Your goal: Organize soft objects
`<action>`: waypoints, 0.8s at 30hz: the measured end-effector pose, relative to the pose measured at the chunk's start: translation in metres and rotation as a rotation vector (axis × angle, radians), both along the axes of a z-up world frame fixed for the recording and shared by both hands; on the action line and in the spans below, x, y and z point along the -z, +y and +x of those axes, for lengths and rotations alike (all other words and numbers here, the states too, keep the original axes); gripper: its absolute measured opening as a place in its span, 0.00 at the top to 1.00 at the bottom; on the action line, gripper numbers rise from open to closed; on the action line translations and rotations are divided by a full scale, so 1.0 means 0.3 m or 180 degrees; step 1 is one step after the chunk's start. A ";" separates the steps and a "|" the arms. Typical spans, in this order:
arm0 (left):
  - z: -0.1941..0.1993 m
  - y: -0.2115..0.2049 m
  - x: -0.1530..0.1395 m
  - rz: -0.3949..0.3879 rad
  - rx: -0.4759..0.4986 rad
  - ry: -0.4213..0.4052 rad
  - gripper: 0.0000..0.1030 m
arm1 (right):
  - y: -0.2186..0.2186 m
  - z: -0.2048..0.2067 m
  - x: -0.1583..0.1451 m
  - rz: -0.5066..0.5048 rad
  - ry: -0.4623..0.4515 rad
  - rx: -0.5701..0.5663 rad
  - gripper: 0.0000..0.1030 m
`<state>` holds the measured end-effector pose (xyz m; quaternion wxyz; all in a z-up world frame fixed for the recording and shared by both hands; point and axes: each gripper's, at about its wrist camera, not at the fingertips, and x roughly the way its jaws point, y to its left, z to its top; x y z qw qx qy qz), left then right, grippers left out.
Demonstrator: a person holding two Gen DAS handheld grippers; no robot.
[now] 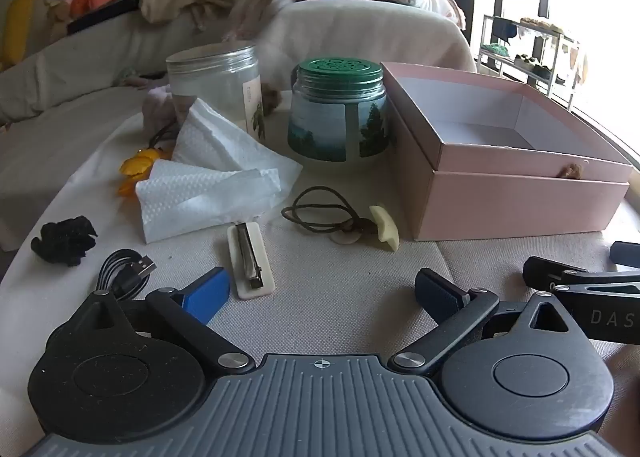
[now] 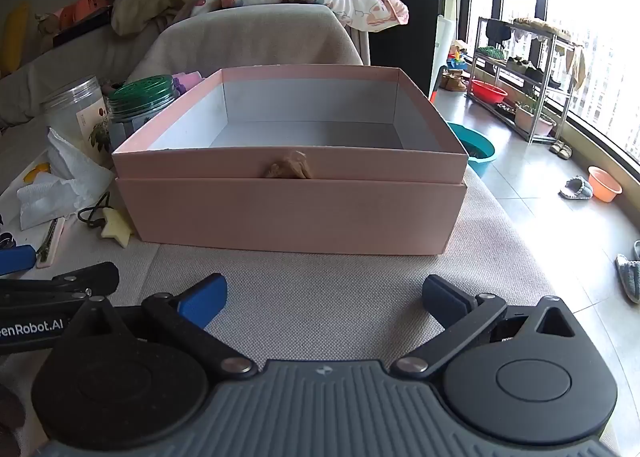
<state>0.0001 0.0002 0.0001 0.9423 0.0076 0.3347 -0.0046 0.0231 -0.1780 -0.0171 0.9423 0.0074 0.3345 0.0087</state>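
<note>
A pink open box (image 1: 520,193) (image 2: 292,213) stands on the beige table; its inside looks empty. Crumpled white tissue (image 1: 208,177) (image 2: 60,181), a black scrunchie (image 1: 64,239), a brown hair tie (image 1: 320,209) with a cream star (image 1: 385,227) (image 2: 116,231), and a cream hair clip (image 1: 250,257) lie left of the box. My left gripper (image 1: 324,293) is open and empty, low over the table in front of the clip and hair tie. My right gripper (image 2: 324,297) is open and empty, facing the box's front wall.
A clear jar (image 1: 216,85) and a green-lidded jar (image 1: 338,109) stand behind the tissue. A black USB cable (image 1: 124,271) and a yellow item (image 1: 138,171) lie at left. A sofa with cushions is behind. The table's edge drops to the floor (image 2: 560,225) at right.
</note>
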 end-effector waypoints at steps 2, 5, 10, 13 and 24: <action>0.001 0.000 0.000 0.0002 0.0000 0.0000 0.01 | 0.000 0.000 0.000 0.0009 0.0003 0.0000 0.00; 0.002 0.000 -0.001 0.0004 -0.0001 0.0000 0.01 | 0.001 0.000 0.000 0.0008 0.0003 0.0000 0.00; 0.007 -0.002 -0.002 0.0010 -0.0003 0.0000 0.01 | -0.005 -0.001 0.000 0.0028 0.0002 -0.0002 0.00; 0.011 -0.003 -0.004 0.0013 -0.0003 0.0000 0.01 | -0.011 -0.002 0.000 0.0028 0.0002 -0.0002 0.00; 0.000 0.000 0.000 0.0001 0.0001 -0.0007 0.01 | -0.001 -0.001 0.001 0.0017 0.0000 -0.0002 0.00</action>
